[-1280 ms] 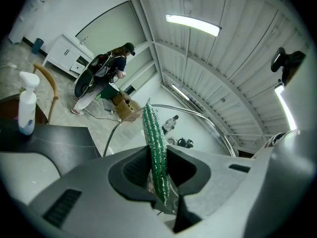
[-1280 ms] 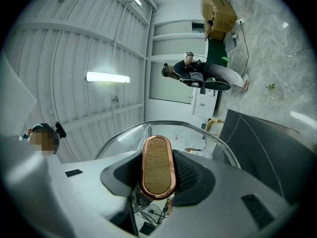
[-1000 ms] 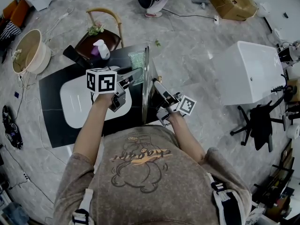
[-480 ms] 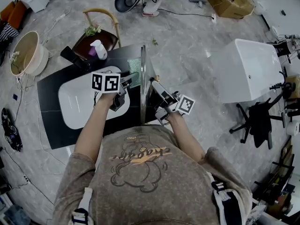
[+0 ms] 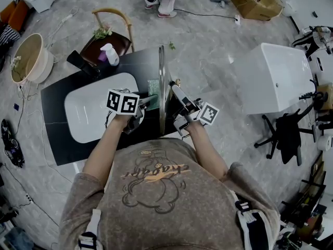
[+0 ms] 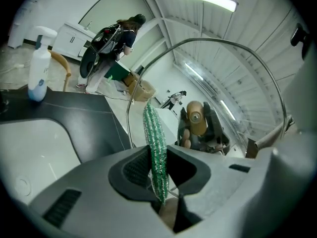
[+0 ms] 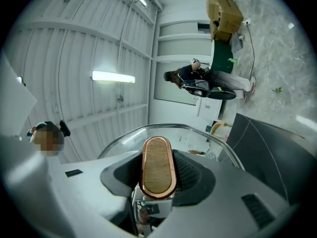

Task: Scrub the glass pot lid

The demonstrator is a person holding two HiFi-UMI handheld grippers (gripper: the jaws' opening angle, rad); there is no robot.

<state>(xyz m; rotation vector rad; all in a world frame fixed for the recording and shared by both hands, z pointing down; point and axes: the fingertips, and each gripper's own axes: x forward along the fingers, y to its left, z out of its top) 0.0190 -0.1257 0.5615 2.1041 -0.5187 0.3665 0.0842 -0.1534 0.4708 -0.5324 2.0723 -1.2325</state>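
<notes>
Two grips are set. My right gripper (image 7: 158,182) clamps the wood-faced, copper-rimmed handle (image 7: 157,165) of the round glass pot lid (image 5: 161,72), held on edge over the black counter's (image 5: 57,103) right edge. My left gripper (image 6: 159,170) pinches a green mesh scouring pad (image 6: 154,133) just beside the glass. I judge most of the scrubbing is still to do.

grey marbled floor (image 5: 208,61), white ribbed walls (image 7: 74,48), strip lights (image 7: 113,77)
a black bench (image 5: 57,134) has a white basin (image 5: 88,113) set in it; beyond it stands a wooden chair (image 5: 114,22), a round beige tub (image 5: 31,56) to its left, and a white cabinet (image 5: 273,77), a black office chair (image 5: 289,137) and cardboard boxes (image 5: 257,1) to the right.
</notes>
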